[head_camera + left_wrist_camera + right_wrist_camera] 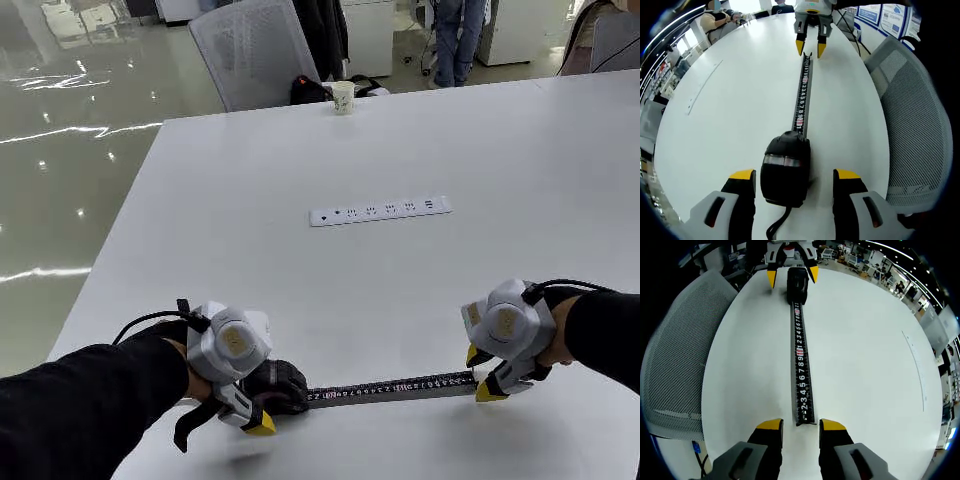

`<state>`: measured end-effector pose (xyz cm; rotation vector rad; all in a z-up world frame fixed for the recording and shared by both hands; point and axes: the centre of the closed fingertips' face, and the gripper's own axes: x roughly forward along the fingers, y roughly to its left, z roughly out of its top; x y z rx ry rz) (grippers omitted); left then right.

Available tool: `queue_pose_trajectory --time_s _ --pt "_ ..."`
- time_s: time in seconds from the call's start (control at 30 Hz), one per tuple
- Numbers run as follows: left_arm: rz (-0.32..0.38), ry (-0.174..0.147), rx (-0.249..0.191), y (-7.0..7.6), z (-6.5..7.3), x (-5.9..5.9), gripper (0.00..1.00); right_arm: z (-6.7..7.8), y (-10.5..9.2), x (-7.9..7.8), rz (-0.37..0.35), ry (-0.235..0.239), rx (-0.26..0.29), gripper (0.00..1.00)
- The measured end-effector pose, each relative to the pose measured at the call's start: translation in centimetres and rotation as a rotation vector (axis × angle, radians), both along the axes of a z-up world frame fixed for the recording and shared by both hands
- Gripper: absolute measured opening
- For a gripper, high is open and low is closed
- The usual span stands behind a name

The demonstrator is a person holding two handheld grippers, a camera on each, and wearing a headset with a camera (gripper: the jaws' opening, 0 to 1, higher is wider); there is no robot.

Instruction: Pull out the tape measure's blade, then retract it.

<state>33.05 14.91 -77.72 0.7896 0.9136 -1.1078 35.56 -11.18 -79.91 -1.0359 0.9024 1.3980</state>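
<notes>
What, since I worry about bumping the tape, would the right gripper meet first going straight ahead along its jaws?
The blade's free end, lying just ahead of the right gripper's open jaws, roughly in line with their gap. Height is unclear, so they might straddle it.

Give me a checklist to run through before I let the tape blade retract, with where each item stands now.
1. The blade is out and straight on the table: ok.
2. Hold on the tape measure case: not ok; the left gripper straddles it with gaps on both sides.
3. Control of the blade's tip: not ok; the right gripper is open, and the tip lies unpinched at its jaw tips.
4. Return path free: ok; the power strip and paper cup sit far off.
5. Lock state: cannot tell.
</notes>
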Motion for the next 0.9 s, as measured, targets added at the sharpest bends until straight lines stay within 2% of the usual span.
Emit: queue_pose_trajectory --time_s 0.07,0.23,0.33,0.57,0.63,0.67,0.7,0.73,0.83,0.9 --pt "-0.005 0.002 0.006 0.1 0.0 -0.1 0.6 0.1 0.0 -0.1 -0.008 0.005 -0.004 0.3" --pt "0.012 0.029 -0.014 0.0 0.2 -0.6 0.66 0.4 0.0 -0.3 -0.018 0.015 0.007 0.36" --pt "0.051 0.094 -0.055 -0.4 0.5 -1.4 0.76 0.4 -0.1 -0.3 -0.029 0.017 0.006 0.4" --pt "0.058 0.114 -0.06 -0.3 0.4 -2.2 0.82 0.7 -0.1 -1.0 -0.033 0.035 0.009 0.45" --pt "0.066 0.105 -0.057 -0.3 0.5 -2.2 0.86 0.7 0.0 -1.1 -0.03 0.037 0.011 0.46" --pt "0.075 0.109 -0.058 -0.3 0.4 -2.2 0.88 0.7 0.0 -1.2 -0.031 0.037 0.013 0.48" --pt "0.105 0.131 -0.071 -0.4 0.4 -2.5 0.9 0.7 0.0 -1.2 -0.037 0.039 0.013 0.49" --pt "0.108 0.135 -0.072 -0.4 0.4 -2.5 0.92 0.7 0.0 -1.3 -0.04 0.041 0.013 0.5" --pt "0.113 0.127 -0.065 -0.3 0.4 -2.5 0.98 0.7 -0.1 -1.3 -0.06 0.049 0.015 0.54" --pt "0.117 0.133 -0.065 -0.2 0.4 -2.6 0.99 0.7 -0.3 -1.4 -0.068 0.053 0.017 0.59"
